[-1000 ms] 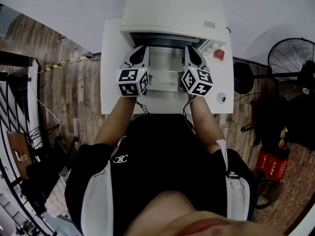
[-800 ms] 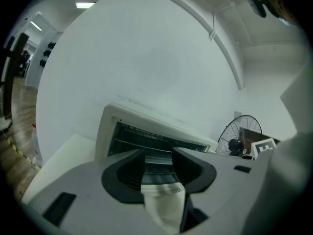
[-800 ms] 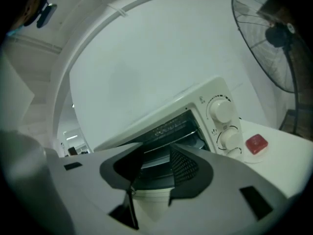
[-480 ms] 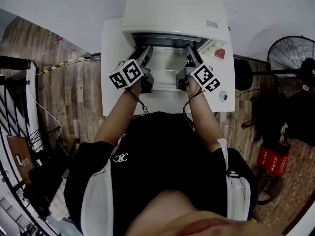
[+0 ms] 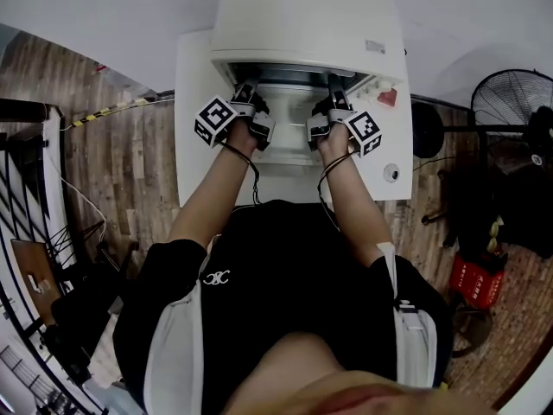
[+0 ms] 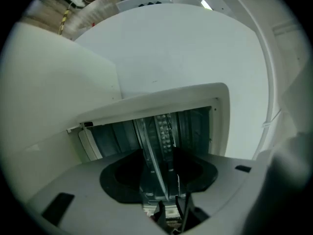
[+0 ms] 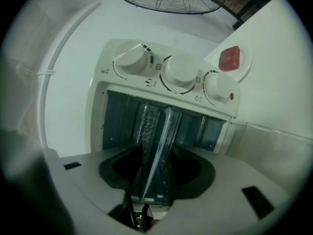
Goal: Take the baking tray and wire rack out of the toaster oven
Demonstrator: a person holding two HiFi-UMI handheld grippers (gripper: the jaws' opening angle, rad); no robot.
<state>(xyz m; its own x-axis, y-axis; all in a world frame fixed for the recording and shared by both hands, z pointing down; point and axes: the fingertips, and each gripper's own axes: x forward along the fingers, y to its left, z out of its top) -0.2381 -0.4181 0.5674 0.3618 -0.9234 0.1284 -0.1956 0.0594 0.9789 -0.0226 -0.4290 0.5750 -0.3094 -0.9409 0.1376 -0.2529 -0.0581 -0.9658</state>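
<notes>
The white toaster oven (image 5: 307, 15) stands with its door (image 5: 289, 145) folded down. My left gripper (image 5: 246, 89) and right gripper (image 5: 335, 85) reach into its mouth, both rolled onto their sides. In the left gripper view a thin metal tray edge (image 6: 152, 155) runs between the jaws of the left gripper (image 6: 159, 163), with gaps on both sides. In the right gripper view the same kind of edge (image 7: 162, 131) passes between the right gripper (image 7: 156, 158), untouched. Both pairs of jaws have just been opening. A bumpy strip (image 7: 146, 121) lies beside the edge; whether it is the wire rack is unclear.
Three knobs (image 7: 181, 75) sit on the oven's right panel. A red object on a white dish (image 5: 383, 96) lies on the white table (image 5: 194, 145) right of the oven, and a small round thing (image 5: 390, 173) nearer me. A floor fan (image 5: 510, 102) stands at the right.
Both grippers have moved forward and down from above the door to the oven mouth and rolled onto their sides, so the marker cubes now face outward.
</notes>
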